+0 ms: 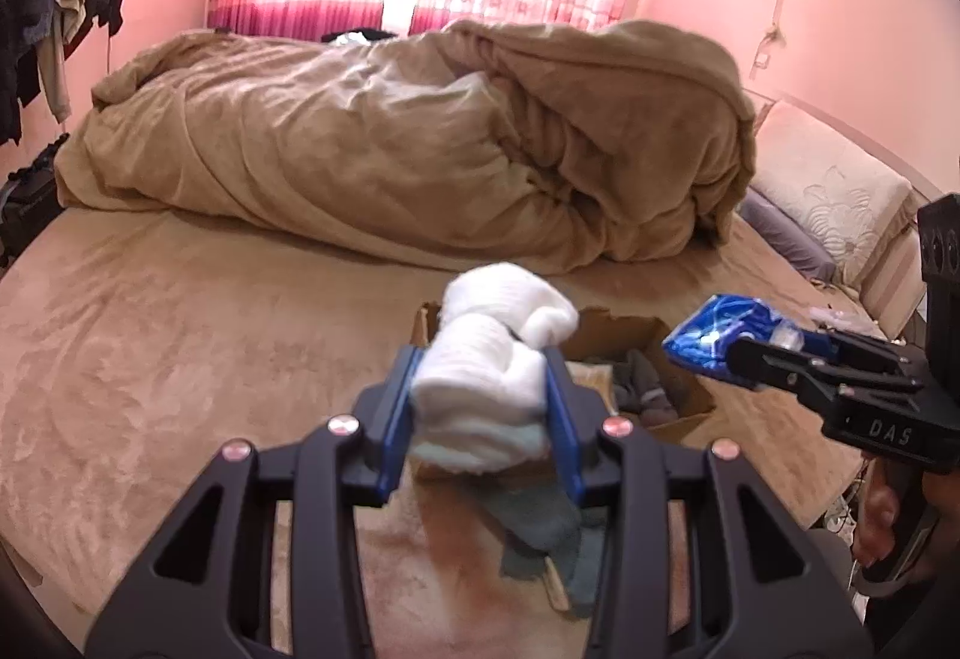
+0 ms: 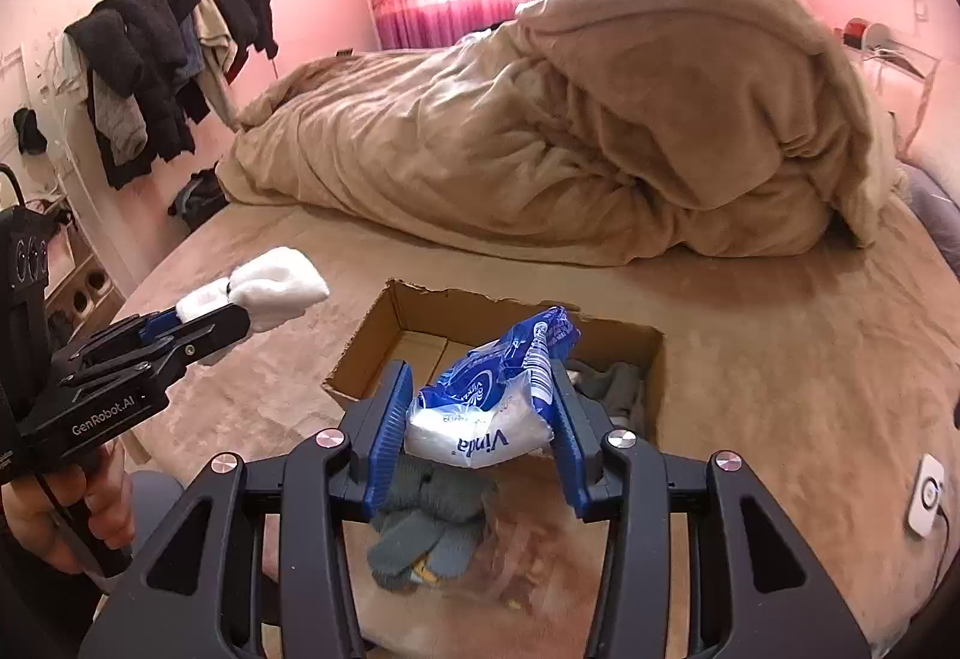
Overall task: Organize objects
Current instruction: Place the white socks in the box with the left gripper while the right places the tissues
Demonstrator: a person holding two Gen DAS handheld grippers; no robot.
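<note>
White socks (image 1: pixel 489 365) fill the left gripper (image 1: pixel 480 419) (clamped); right gripper (image 2: pixel 474 419) pinches tissue pack (image 2: pixel 498 395).

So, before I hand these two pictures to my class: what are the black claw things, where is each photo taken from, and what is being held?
They are hand-held grippers, one per hand, each with its own camera looking along its fingers. One picture is from the left gripper, which is squeezing rolled white socks. The other is from the right gripper, squeezing a blue tissue pack. Both hover over a bed holding an open cardboard box, grey socks and a heaped tan blanket.
</note>
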